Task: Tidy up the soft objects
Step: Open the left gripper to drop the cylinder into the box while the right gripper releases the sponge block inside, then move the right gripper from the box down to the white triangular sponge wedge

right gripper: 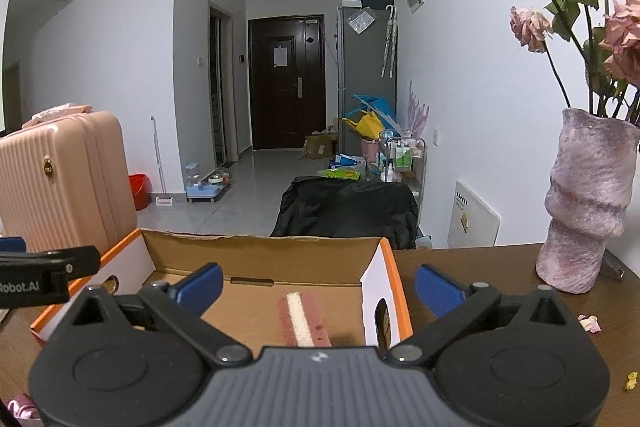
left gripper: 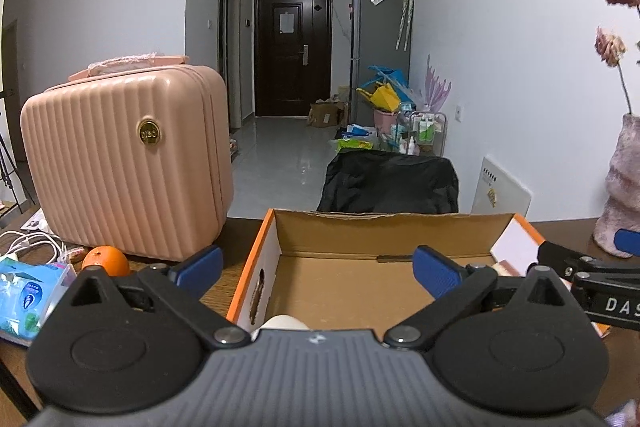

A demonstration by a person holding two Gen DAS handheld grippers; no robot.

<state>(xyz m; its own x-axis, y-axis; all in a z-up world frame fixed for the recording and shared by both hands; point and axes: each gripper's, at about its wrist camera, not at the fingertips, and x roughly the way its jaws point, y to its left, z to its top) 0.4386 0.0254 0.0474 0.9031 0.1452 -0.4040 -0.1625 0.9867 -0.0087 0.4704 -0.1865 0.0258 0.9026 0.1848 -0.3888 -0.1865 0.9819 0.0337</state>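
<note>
Left gripper (left gripper: pixel 318 269): jaws spread wide with nothing between the blue pads; it hangs over the near left corner of the box, one pad outside the left wall and the other over the box floor.
Right gripper (right gripper: pixel 318 287): jaws equally wide and holding nothing; its left pad is over the box floor and its right pad is outside the right wall, above the table.
Pale rounded object (left gripper: pixel 282 323): just inside the near left corner of the box, mostly hidden behind the left gripper's body (what it is cannot be told).
Pink sponge strip (right gripper: pixel 304 319): lies flat on the box floor near the right wall, a cream band running down its middle, its near end hidden by the gripper.
Cardboard box (right gripper: pixel 256 251): open-topped with orange-edged white side walls, sitting on the dark wooden table (right gripper: pixel 480 263).
Tissue pack (left gripper: pixel 28 295): left of the box on the table, near an orange (left gripper: pixel 106 261) and white cables.
Pink suitcase (left gripper: pixel 124 163): upright behind the orange, left of the box.
Vase (right gripper: pixel 586 203): mottled pink, right of the box and well apart from it, holding wilted roses (right gripper: pixel 532 27).
Black bag (left gripper: pixel 390 183): on the floor beyond the table's far edge.
Dark door (left gripper: pixel 294 49): at the end of the hallway.
</note>
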